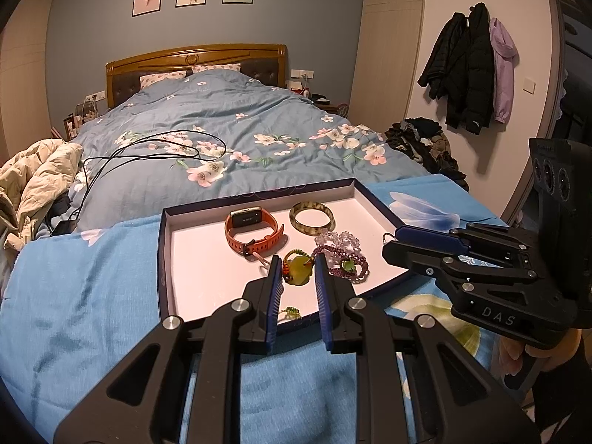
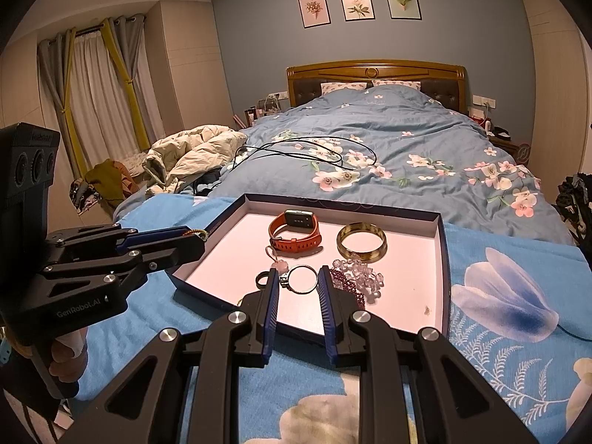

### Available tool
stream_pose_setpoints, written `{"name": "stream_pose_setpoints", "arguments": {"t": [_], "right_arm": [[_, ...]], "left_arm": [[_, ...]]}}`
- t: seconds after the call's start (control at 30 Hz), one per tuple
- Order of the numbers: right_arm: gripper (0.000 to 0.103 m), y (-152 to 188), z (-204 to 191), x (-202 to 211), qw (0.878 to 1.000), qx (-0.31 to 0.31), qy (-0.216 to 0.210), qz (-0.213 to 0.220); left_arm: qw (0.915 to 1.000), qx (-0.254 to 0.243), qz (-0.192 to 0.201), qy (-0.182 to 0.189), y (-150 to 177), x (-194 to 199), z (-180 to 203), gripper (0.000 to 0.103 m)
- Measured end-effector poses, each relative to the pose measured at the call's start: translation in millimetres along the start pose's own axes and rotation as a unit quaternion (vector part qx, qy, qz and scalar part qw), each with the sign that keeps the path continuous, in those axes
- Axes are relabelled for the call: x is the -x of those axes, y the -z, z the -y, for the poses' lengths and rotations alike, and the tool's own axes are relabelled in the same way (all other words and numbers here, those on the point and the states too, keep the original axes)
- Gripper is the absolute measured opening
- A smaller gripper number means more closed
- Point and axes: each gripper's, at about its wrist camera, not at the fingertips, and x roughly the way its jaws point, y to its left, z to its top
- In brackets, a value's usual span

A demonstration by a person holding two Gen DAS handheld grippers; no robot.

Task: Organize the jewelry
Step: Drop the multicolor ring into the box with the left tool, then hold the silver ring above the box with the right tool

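Left hand-held gripper [image 1: 298,266] clenched on a gold-beaded trinket [image 2: 201,235], right hand-held gripper [image 2: 299,277] on a thin metal ring [image 1: 387,238], both over the box tray [image 1: 162,251] already holding watch [image 1: 251,231], bangle [image 1: 312,218] and bead bracelets [image 1: 342,255]; sorting apparently unfinished.

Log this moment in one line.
left gripper: shut on yellow stone pendant | right gripper: shut on silver metal ring | both: at navy cardboard tray edges

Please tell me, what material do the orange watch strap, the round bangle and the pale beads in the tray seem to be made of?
Orange watch strap: probably matte silicone or rubber; it bends smoothly and does not shine.
Round yellow-green bangle: glossy and rigid; mottled like jade or resin in the left view, brassy in the right, so uncertain.
Pale clear beads: translucent, likely glass or crystal.
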Motion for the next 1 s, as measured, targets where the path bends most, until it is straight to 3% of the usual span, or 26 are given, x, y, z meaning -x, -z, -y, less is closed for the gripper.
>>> {"name": "stream_pose_setpoints", "arguments": {"t": [1.0], "right_arm": [[0.020,-3.3,0.6,-3.7,1.000,0.001,0.001,0.002]], "left_arm": [[0.9999,-0.002,0.002,-0.011,-10.3,-13.0,-4.5,0.018]]}}
